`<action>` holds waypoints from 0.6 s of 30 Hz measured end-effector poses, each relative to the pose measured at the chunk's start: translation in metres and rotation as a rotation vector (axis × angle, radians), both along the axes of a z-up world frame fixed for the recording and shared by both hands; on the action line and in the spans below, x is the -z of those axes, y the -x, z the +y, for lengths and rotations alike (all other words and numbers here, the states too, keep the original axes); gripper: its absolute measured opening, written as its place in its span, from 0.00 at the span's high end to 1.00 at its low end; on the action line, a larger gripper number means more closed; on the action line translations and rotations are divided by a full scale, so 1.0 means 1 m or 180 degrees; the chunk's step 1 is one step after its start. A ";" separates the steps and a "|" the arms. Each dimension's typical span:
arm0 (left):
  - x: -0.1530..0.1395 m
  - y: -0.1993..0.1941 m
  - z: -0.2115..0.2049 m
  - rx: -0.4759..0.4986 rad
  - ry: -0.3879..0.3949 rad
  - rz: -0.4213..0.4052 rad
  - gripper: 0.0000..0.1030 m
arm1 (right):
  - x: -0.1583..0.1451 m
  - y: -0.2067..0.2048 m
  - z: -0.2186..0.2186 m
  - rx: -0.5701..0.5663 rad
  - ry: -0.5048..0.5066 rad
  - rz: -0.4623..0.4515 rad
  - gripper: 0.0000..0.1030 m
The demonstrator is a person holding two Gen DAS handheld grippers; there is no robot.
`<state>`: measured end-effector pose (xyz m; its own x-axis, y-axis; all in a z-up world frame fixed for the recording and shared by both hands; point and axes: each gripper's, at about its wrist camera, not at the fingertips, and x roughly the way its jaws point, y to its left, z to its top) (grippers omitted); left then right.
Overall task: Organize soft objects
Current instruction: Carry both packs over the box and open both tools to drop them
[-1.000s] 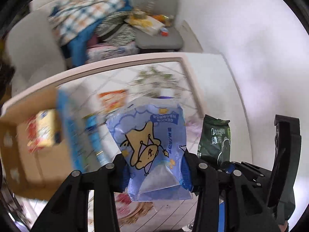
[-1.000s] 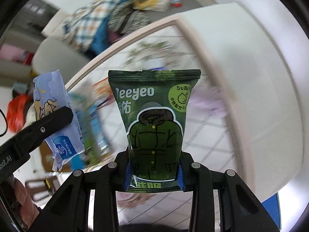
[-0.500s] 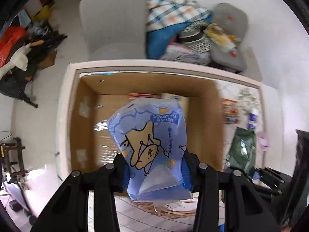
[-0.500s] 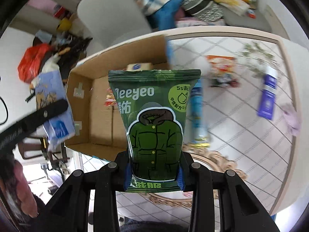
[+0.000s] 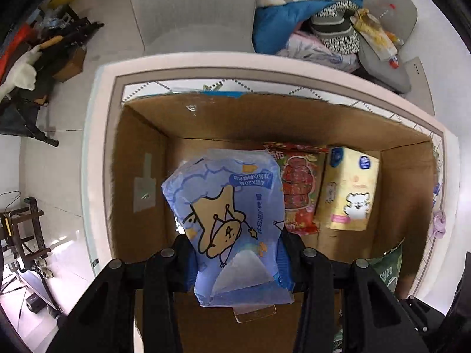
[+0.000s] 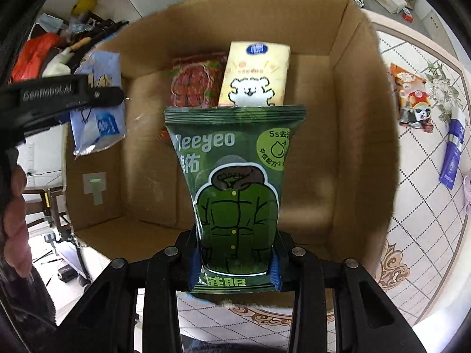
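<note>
My left gripper (image 5: 235, 260) is shut on a blue soft pack with a yellow cartoon figure (image 5: 226, 211) and holds it above the open cardboard box (image 5: 141, 158). My right gripper (image 6: 235, 260) is shut on a green soft pack printed with a jacket (image 6: 235, 182), also above the box (image 6: 362, 135). On the box floor lie a red snack pack (image 5: 297, 188) and a yellow tissue pack with a white bear (image 5: 348, 188); both show in the right wrist view, the red pack (image 6: 194, 82) left of the yellow pack (image 6: 256, 73). The left gripper with its blue pack (image 6: 97, 111) shows at the left there.
The box stands on a tiled table with a white rim (image 5: 97, 135). To the box's right lie a panda-print packet (image 6: 412, 100) and a blue tube (image 6: 452, 153). Behind the table are a grey chair (image 5: 194, 6) and piled clothes (image 5: 312, 14).
Both grippers have swung left from the table's right side to above the open box and moved closer to it. Each still holds its pack.
</note>
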<state>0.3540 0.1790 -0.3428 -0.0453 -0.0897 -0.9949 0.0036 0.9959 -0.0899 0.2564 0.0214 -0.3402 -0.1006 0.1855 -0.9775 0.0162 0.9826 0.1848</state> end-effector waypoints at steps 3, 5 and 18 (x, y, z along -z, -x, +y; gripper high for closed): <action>0.009 -0.007 -0.001 0.0033 -0.0012 0.0014 0.59 | 0.016 -0.004 0.004 0.0009 0.0050 0.0053 0.63; 0.014 -0.010 0.000 0.0025 -0.0032 0.0042 0.58 | 0.024 -0.005 0.007 0.0005 0.0091 0.0076 0.63; -0.002 -0.011 0.007 -0.0035 -0.0008 -0.0007 0.14 | 0.013 -0.006 0.012 0.0067 0.0126 -0.0018 0.38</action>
